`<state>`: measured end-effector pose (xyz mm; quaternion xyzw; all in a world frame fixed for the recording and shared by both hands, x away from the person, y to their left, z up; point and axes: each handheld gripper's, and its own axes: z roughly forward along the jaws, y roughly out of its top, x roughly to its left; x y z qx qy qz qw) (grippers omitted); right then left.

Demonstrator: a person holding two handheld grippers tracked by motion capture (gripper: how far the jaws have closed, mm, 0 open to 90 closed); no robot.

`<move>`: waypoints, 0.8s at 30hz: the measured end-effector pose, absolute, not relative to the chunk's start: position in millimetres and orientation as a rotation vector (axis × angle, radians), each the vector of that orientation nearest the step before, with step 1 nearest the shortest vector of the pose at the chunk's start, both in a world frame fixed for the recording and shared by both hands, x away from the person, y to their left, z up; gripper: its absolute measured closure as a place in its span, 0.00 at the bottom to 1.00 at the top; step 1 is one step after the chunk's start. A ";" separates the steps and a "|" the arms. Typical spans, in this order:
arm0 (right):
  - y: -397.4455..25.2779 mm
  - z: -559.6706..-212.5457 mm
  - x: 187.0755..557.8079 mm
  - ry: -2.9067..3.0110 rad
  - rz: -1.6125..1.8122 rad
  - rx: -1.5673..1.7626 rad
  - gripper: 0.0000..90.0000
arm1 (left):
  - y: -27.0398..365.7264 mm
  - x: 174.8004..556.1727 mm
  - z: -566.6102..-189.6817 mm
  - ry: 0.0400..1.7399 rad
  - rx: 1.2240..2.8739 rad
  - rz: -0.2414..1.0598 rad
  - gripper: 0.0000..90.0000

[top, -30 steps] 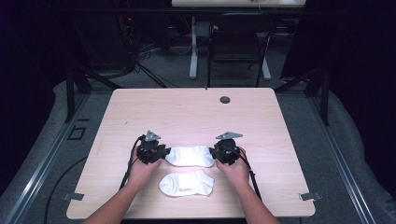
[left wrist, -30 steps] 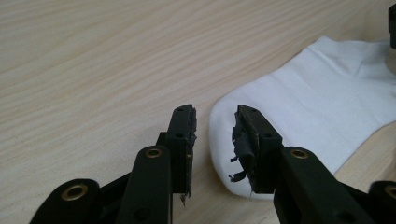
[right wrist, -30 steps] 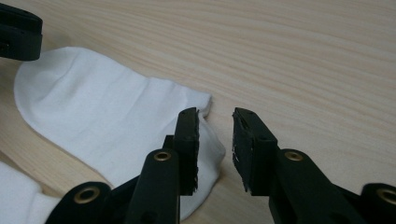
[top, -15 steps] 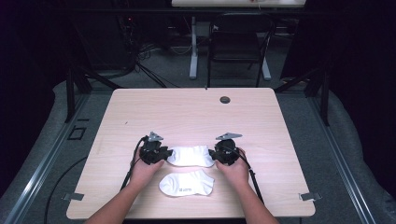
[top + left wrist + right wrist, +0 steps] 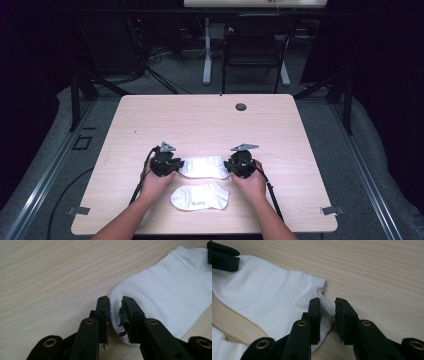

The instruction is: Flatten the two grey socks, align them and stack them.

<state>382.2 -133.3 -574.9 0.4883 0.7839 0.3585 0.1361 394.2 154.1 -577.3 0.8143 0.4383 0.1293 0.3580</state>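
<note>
A person at the desk (image 5: pixel 150 120) sets the left gripper (image 5: pixel 167 165) and the right gripper (image 5: pixel 237 167) at opposite ends of a white sock (image 5: pixel 203 166) lying flat, jaws slightly parted around each edge and not yet closed, seemingly to lift it evenly. A second sock (image 5: pixel 199 196) lies just nearer the person, close under the hands; a small dark cap (image 5: pixel 241 106) sits well apart.

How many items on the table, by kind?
White socks: 2, the upper sock between the left claw and the right claw, and the lower sock nearer the person
Claws: 2
Total: 4
</note>
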 end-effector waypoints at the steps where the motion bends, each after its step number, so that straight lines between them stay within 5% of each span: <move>1: -132.6 -575.6 381.9 2.264 1.049 1.417 0.85 | 153.6 393.8 -577.4 1.135 2.098 0.329 0.87; 10: -130.6 -575.8 380.8 2.272 1.048 1.417 0.93 | 151.2 391.6 -577.0 1.108 2.119 0.334 0.98; 24: -127.5 -569.7 380.5 2.287 1.056 1.383 0.95 | 154.4 390.8 -573.0 1.113 2.099 0.317 0.99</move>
